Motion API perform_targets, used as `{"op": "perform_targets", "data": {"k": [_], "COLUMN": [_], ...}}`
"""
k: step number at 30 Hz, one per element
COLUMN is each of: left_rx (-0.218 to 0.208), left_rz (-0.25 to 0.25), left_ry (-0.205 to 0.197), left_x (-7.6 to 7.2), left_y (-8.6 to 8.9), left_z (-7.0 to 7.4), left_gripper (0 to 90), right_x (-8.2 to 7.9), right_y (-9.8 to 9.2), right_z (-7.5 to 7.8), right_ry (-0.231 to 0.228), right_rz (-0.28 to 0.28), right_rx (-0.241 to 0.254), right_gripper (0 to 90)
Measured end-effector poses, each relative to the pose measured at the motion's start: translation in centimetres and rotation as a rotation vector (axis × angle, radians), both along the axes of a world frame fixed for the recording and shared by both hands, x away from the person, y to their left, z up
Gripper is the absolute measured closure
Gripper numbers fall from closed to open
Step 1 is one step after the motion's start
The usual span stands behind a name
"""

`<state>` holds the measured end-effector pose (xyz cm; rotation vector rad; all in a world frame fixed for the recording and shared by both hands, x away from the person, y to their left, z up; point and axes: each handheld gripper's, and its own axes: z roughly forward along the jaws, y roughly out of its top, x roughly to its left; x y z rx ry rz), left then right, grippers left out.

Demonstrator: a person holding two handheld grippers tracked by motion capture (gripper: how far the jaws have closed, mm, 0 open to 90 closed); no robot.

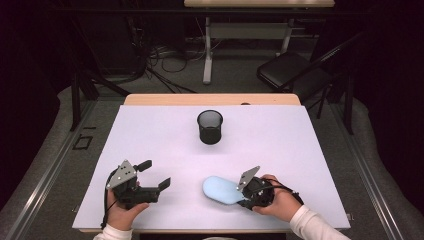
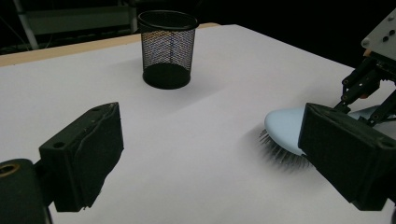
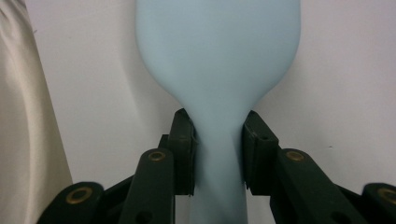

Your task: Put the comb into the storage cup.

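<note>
A pale blue hairbrush (image 1: pixel 220 189) lies bristles down on the white table (image 1: pixel 290 145) at the front right. My right gripper (image 1: pixel 243 196) is shut on its narrow handle; in the right gripper view both pads (image 3: pixel 184 154) press the handle's sides of the hairbrush (image 3: pixel 219 60), at my right gripper (image 3: pixel 218 151). My left gripper (image 1: pixel 156 174) rests at the front left, jaws wide open and empty, pointing towards the brush. In the left gripper view, my left gripper (image 2: pixel 205 154) frames bare table, with the hairbrush (image 2: pixel 285 127) and its dark bristles at the right.
A black mesh cup (image 1: pixel 210 127) stands upright near the table's middle back, also the mesh cup (image 2: pixel 168 49) ahead of the left gripper. Beyond the table are a black chair (image 1: pixel 292 70), a desk frame and cables on the floor.
</note>
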<state>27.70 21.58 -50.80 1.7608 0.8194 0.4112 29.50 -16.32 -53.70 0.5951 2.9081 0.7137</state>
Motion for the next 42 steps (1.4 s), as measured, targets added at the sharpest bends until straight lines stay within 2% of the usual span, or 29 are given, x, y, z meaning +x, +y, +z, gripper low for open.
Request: {"op": "perform_targets", "data": {"k": [14,29,42], "left_rx": [-0.006,-0.002,-0.006], "left_rz": [-0.002,0.006,0.004], "left_ry": [0.003,0.003,0.003], "left_x": [0.1,0.1,0.1], "left_y": [0.0,0.0,0.0], "left_z": [-0.1,-0.2,-0.2], "left_gripper": [6.9,6.9,6.9], "right_x": [-0.1,0.2,0.7], "right_y": [-0.4,-0.4,-0.1], "right_z": [0.4,1.3,2.3], "right_ry": [-0.020,-0.065,-0.124], "right_rz": [-0.012,-0.039,-0.063], "right_rx": [0.015,0.094,0.168], "right_gripper": [68.8,68.8,68.8]}}
